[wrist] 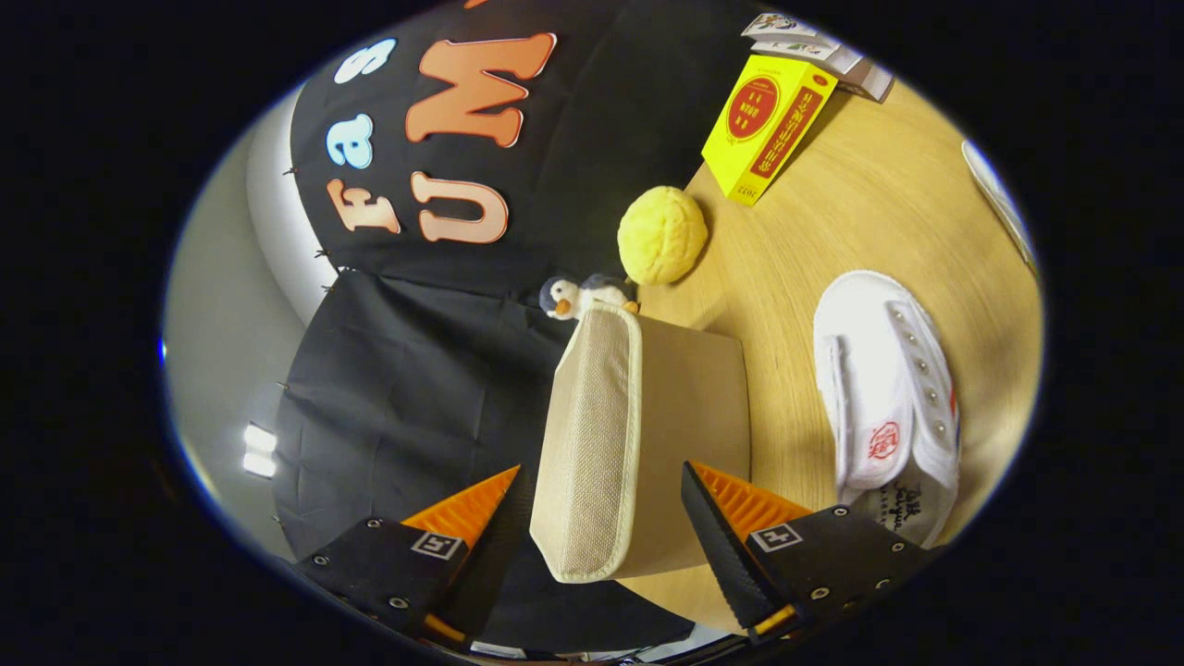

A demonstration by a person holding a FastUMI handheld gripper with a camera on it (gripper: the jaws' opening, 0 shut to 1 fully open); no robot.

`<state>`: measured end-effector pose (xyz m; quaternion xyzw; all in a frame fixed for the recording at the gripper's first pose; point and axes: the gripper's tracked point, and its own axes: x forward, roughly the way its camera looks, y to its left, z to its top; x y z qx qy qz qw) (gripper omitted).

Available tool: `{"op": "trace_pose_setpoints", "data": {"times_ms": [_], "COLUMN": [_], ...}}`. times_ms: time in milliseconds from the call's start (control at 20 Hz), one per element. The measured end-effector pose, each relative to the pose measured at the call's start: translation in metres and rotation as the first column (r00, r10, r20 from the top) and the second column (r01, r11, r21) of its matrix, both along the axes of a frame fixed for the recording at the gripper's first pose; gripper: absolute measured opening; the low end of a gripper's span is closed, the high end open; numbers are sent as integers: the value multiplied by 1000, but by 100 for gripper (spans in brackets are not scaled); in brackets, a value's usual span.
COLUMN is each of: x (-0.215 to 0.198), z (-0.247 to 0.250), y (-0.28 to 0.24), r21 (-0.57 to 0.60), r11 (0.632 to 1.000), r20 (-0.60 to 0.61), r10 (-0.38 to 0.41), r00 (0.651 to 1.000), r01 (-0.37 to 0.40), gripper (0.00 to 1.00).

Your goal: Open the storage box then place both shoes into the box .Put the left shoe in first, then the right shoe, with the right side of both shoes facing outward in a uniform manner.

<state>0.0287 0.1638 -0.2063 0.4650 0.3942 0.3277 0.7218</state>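
Box [638,444] between jaws, one shoe [888,388].

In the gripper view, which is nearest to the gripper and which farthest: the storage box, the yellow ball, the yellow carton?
From the open gripper:
1. Storage box, between the fingers, untouched as far as I can tell.
2. Yellow ball, beyond the box, beside the toy penguin.
3. Yellow carton, farthest, standing beyond the ball.

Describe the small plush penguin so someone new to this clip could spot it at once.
Start at the wooden table and the beige storage box lying between the open fingers of the hand-held gripper. Beyond the box's far end, beside the yellow ball, sits the plush penguin. It alone is dark and white with an orange beak.
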Motion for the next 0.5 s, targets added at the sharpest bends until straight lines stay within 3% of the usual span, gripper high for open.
{"op": "trace_pose_setpoints", "data": {"times_ms": [500], "x": [-8], "z": [-4], "y": [31], "r21": [83], "r11": [988], "r20": [-46], "r10": [132], "r00": [990], "r01": [-128], "gripper": [95]}}
